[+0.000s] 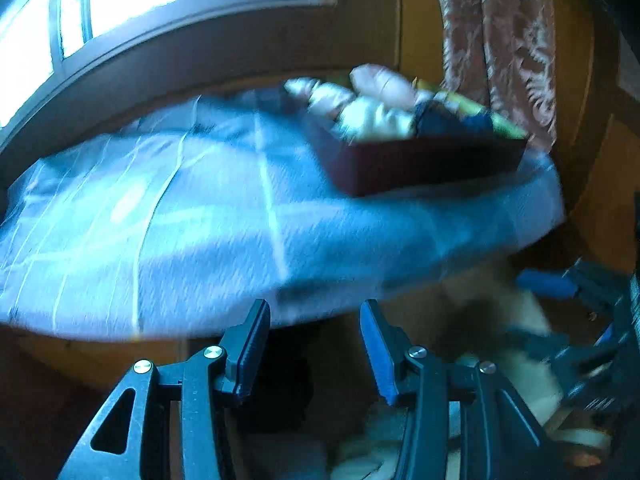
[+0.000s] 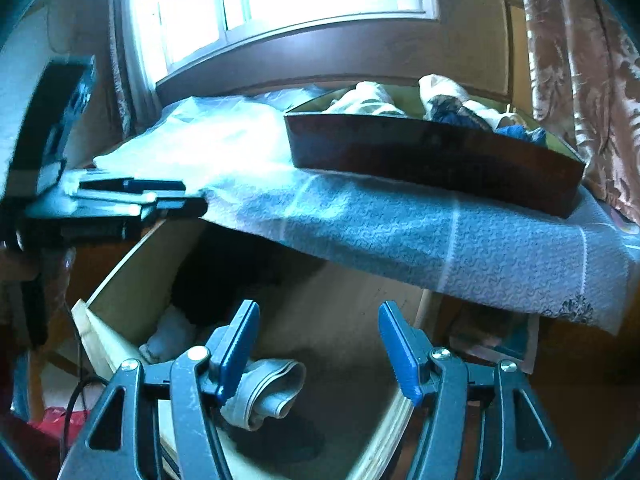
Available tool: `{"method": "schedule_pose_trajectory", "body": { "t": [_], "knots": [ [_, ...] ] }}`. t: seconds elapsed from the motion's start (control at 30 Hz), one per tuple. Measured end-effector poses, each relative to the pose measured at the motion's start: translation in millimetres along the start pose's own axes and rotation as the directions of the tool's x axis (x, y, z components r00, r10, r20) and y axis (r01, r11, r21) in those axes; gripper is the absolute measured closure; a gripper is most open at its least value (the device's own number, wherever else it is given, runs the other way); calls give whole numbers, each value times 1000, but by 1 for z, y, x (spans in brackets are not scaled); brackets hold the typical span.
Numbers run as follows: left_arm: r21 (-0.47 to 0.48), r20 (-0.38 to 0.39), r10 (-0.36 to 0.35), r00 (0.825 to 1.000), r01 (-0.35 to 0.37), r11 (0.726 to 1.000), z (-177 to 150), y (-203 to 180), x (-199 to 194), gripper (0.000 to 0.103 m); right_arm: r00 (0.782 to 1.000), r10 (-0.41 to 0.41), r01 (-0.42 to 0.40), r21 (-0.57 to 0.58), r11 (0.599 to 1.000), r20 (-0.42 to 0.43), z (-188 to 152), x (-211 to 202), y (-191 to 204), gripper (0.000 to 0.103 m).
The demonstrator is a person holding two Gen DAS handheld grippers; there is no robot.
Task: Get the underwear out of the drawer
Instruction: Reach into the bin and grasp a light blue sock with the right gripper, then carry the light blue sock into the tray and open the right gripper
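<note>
Right wrist view: open drawer [image 2: 320, 320] sits below the blue cloth [image 2: 400, 232] that covers the surface above it. Right gripper [image 2: 318, 350] hangs over the drawer, jaws parted about halfway, nothing between them. Rolled grey underwear [image 2: 268, 394] lies on the drawer floor, just beside the left-hand finger and partly behind it. A dark garment [image 2: 224, 280] fills the drawer's back corner. Left wrist view, blurred: left gripper [image 1: 316, 344] near the cloth's front edge, jaws parted, empty. Dark tray [image 2: 432, 164] of folded clothes rests on the cloth.

Black linkage arms, silver screws, blue-padded jaws on both grippers [image 2: 318, 344].
</note>
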State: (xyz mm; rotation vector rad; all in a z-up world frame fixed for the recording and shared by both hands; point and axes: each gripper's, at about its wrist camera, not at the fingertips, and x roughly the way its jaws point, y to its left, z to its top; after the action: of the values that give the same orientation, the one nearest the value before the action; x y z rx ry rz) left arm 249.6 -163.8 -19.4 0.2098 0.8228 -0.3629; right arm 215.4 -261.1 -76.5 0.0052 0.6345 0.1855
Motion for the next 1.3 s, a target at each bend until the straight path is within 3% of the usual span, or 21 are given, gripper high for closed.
{"method": "schedule_pose_trajectory", "body": {
  "t": [0.2,0.3,0.5,0.6,0.73,0.8,0.9,1.0,1.07,1.17,1.3],
  "knots": [
    [-2,-98,53,994,-53,999,-39,10,17,56,980,143,-155,-78,985,-136,1,6,12,40],
    [-4,-124,57,991,-58,998,-49,12,23,56,968,136,-163,-115,980,-209,2,19,18,40],
    [41,-152,130,980,-125,991,-61,9,30,56,912,156,-242,-191,951,-378,4,55,36,40],
    [42,-168,129,977,-124,991,-67,8,32,56,880,134,-270,-247,931,-456,6,74,47,40],
    [57,-176,139,974,-131,990,-76,4,33,56,807,100,-325,-297,898,-582,-3,102,60,41],
    [58,-182,141,973,-133,989,-80,2,34,56,763,118,-351,-254,901,-636,-4,116,58,41],
    [52,-192,137,972,-129,990,-86,2,35,56,718,80,-367,-277,888,-692,-15,131,59,42],
    [51,-194,133,972,-125,991,-89,2,36,56,693,98,-390,-257,884,-714,-20,138,59,61],
    [53,-199,135,971,-127,990,-90,1,37,56,706,116,-393,-250,885,-699,-19,133,59,67],
    [57,-208,140,968,-131,990,-89,2,43,56,761,119,-365,-269,891,-637,-13,116,57,70],
    [59,-218,140,966,-130,990,-77,-1,59,56,817,156,-333,-234,913,-555,-4,84,48,70]
  ]
}}
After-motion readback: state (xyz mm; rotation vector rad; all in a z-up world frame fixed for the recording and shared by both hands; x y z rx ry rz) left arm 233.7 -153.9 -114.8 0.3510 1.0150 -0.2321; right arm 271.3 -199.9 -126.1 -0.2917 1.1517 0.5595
